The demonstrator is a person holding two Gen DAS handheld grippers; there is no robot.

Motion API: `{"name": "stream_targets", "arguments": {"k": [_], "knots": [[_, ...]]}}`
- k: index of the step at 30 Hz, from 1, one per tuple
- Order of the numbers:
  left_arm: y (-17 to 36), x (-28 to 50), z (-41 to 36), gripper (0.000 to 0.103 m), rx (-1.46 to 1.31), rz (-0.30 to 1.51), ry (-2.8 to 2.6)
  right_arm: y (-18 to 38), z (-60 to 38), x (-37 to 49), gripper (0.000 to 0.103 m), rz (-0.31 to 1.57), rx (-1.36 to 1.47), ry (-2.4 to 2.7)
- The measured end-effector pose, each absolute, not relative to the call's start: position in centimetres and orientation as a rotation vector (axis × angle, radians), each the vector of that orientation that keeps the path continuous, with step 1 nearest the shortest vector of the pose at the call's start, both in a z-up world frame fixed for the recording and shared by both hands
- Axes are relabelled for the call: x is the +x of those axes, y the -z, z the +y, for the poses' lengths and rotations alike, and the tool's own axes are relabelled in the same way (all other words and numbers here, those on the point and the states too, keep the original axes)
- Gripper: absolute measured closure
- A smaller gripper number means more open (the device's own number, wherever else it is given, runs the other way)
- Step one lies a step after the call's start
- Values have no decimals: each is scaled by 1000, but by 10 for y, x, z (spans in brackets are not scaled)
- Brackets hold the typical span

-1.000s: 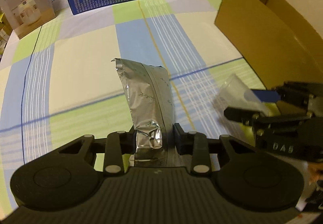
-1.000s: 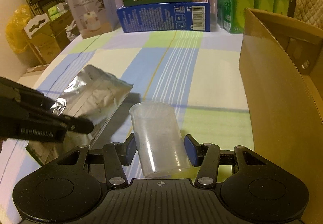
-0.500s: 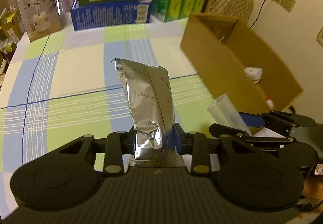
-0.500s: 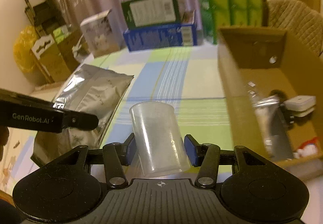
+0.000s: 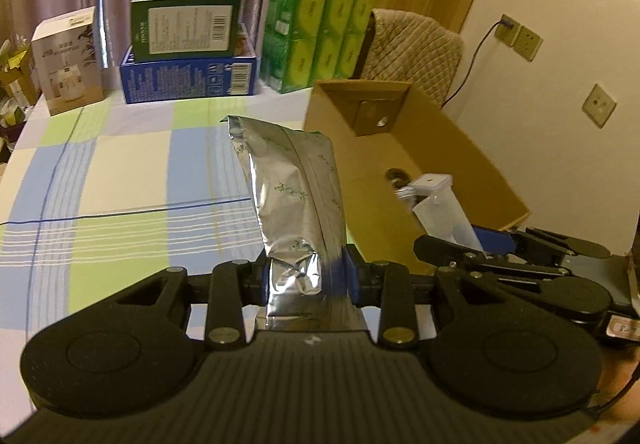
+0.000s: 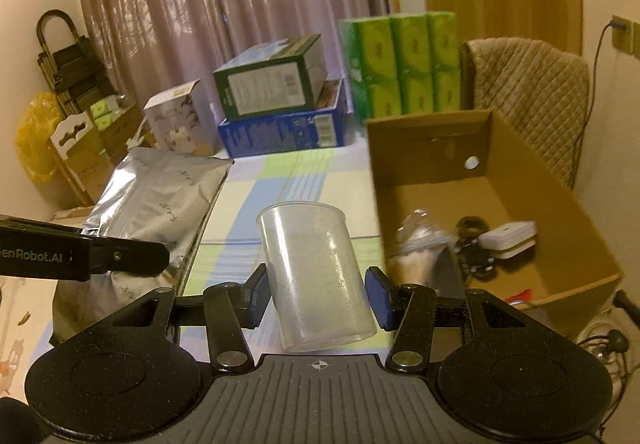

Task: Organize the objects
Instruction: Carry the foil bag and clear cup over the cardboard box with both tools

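Observation:
A silver foil pouch (image 5: pixel 292 200) stands upright between the pads of my left gripper (image 5: pixel 306 280), which is shut on its lower end and holds it above the checked tablecloth (image 5: pixel 120 172). In the right wrist view the same pouch (image 6: pixel 160 204) hangs at the left. My right gripper (image 6: pixel 316 294) is shut on a clear plastic measuring cup (image 6: pixel 316 272), mouth pointing away. From the left wrist the cup (image 5: pixel 444 216) shows at the near corner of an open cardboard box (image 5: pixel 404 148). The box (image 6: pixel 516 200) lies to the right of both grippers.
Inside the box lie a white device (image 6: pixel 508 240), a plastic bag (image 6: pixel 416 244) and a dark object (image 6: pixel 472 248). At the table's far edge stand a green carton (image 5: pixel 186 24) on a blue one (image 5: pixel 188 78), a white carton (image 5: pixel 68 60) and green tissue packs (image 5: pixel 320 28). A quilted chair (image 5: pixel 412 44) stands behind the box.
Both grippers have risen from just above the tablecloth, each carrying its object. The views have tilted up, so the box's inside and the room's back wall now show.

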State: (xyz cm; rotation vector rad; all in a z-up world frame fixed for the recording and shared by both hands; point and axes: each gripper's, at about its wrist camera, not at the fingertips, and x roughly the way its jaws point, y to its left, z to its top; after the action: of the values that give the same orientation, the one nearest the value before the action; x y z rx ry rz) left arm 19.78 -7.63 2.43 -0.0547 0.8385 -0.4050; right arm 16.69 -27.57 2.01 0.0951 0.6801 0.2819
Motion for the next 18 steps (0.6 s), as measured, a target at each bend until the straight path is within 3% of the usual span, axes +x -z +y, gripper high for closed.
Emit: {"name": "stream_targets", "arguments": {"k": [18], "knots": [[-45, 202, -192, 74, -79, 822, 532, -50, -391, 161, 55, 626, 114, -99]]}}
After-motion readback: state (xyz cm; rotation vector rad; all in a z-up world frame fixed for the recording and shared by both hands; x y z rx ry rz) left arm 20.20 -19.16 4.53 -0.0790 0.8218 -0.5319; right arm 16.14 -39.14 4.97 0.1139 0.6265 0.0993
